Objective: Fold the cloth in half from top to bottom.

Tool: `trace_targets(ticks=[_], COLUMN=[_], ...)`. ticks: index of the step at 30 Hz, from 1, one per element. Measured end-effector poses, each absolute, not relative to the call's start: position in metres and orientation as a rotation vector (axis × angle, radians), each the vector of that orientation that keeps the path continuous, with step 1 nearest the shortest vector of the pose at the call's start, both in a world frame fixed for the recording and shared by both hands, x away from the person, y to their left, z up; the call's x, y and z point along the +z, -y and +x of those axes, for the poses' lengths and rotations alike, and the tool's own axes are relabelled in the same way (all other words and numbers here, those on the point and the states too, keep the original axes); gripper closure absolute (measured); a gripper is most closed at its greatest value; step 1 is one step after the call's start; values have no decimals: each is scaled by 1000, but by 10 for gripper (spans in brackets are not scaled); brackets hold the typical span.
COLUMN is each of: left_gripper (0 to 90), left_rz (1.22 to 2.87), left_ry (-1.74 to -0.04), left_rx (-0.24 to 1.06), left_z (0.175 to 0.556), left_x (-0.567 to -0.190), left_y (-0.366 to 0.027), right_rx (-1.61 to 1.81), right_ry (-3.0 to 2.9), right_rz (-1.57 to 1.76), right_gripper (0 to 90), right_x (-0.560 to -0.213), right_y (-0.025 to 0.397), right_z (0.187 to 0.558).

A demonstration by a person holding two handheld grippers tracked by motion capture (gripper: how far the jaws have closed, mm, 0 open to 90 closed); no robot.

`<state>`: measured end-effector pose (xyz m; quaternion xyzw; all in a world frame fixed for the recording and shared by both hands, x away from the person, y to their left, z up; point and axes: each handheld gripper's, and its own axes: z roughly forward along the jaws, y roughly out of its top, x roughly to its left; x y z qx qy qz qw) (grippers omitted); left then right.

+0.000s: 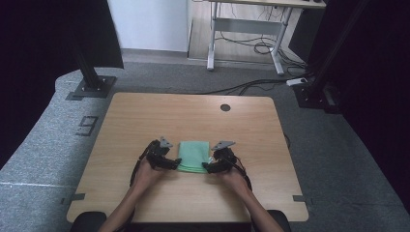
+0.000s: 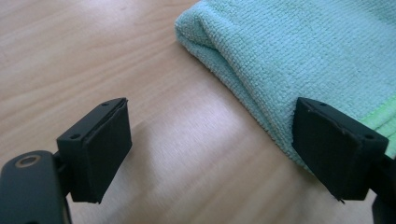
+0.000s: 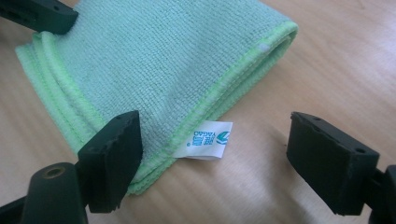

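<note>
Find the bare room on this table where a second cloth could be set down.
Free: the far half of the table beyond the green cloth, up to the round hole; also both side margins. Crowded: near-centre, left gripper and right gripper flanking the cloth.

Green cloth [image 1: 193, 155] between two grippers

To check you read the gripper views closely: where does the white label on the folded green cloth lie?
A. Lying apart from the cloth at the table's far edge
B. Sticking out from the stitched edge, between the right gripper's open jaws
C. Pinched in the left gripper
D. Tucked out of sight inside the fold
B: the white label sticks out from the folded green cloth at its hem, in the gap of the right gripper.
</note>
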<state>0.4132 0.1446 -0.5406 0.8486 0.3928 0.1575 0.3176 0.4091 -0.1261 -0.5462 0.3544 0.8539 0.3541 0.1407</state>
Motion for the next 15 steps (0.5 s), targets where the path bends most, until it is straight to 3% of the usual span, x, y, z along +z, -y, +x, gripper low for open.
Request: trace_targets(ticks=[15], left_gripper=[130], left_rz=[2210], left_ry=[-1061], left_rx=[436], left_z=[435], left_x=[-542], left_y=[-140], right_rx=[1030], right_ry=[-2432], right_rz=[1076], right_gripper=[183], right_x=[-547], right_y=[129], right_z=[427])
